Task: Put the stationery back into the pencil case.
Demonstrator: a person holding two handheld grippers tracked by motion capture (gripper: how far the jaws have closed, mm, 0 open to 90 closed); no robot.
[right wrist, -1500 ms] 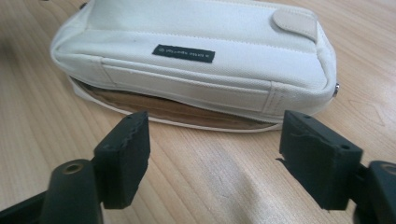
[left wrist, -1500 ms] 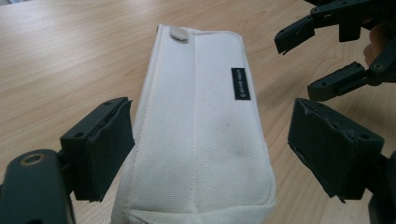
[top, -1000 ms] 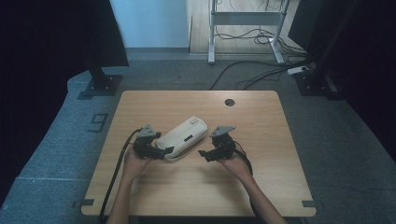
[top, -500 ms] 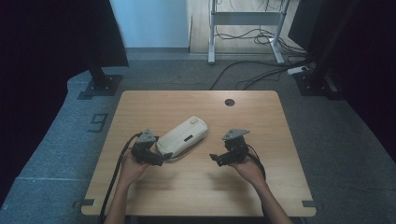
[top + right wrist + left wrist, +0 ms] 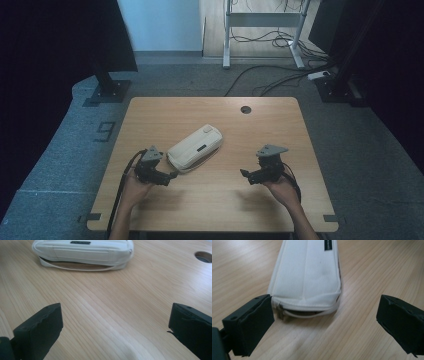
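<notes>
White fabric zip pouch point(image 5: 195, 148): flat on wooden table point(image 5: 280, 135). Left gripper point(image 5: 170, 176): just beside pouch end, jaws just spread, nothing between. Right gripper point(image 5: 243, 175): well apart, jaws spread wide, empty.

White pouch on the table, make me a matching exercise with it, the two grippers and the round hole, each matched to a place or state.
Things:
1. white pouch
2. left gripper
3. right gripper
4. round hole

Places or states:
A. open, far from the pouch
B. near the table's far edge
C. lying flat, zip partly open
D. open, close to the pouch's end

Pairs: 1-C, 2-D, 3-A, 4-B
</notes>
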